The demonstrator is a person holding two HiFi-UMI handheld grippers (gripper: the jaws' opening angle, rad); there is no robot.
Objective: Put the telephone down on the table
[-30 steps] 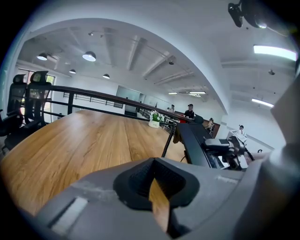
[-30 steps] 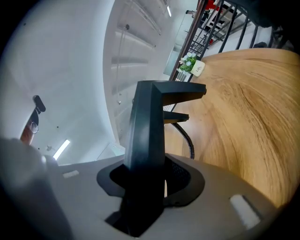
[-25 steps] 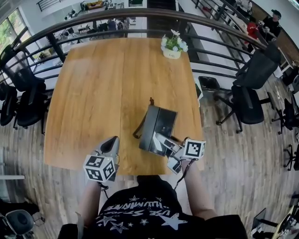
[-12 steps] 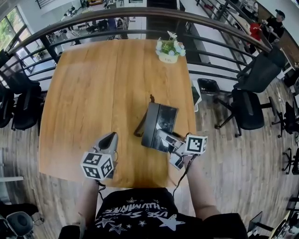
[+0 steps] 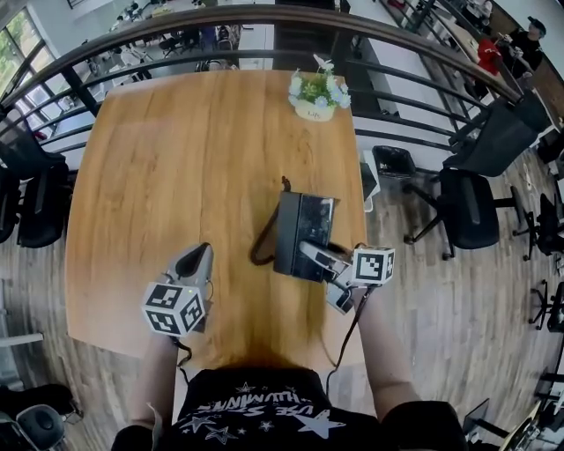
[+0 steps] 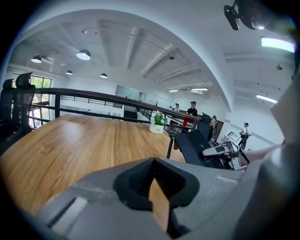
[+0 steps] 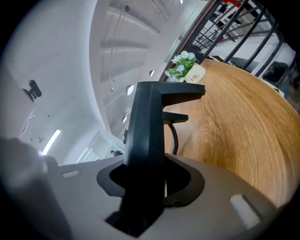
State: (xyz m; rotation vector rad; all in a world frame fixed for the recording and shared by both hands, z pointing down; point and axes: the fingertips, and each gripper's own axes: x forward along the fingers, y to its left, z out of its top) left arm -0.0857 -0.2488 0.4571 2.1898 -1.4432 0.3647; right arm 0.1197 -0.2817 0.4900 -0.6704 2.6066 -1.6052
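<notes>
The black telephone (image 5: pixel 302 233) hangs tilted over the near right part of the wooden table (image 5: pixel 176 158), and its coiled cord (image 5: pixel 262 242) trails off to its left. My right gripper (image 5: pixel 313 254) is shut on the telephone's near edge. In the right gripper view the dark body (image 7: pixel 147 140) fills the gap between the jaws. Whether the telephone touches the wood I cannot tell. My left gripper (image 5: pixel 196 255) hovers by the table's front edge, left of the telephone, with its jaws together and nothing in them. The left gripper view shows the telephone (image 6: pixel 199 145) off to the right.
A white pot of flowers (image 5: pixel 315 92) stands at the table's far edge, also in the right gripper view (image 7: pixel 190 70). A dark railing (image 5: pixel 220 22) curves behind the table. Black office chairs (image 5: pixel 480 176) stand on the right and on the left (image 5: pixel 26 194).
My right gripper has carried the telephone slightly farther over the table and squared it a little. The left gripper has stayed near the front edge.
</notes>
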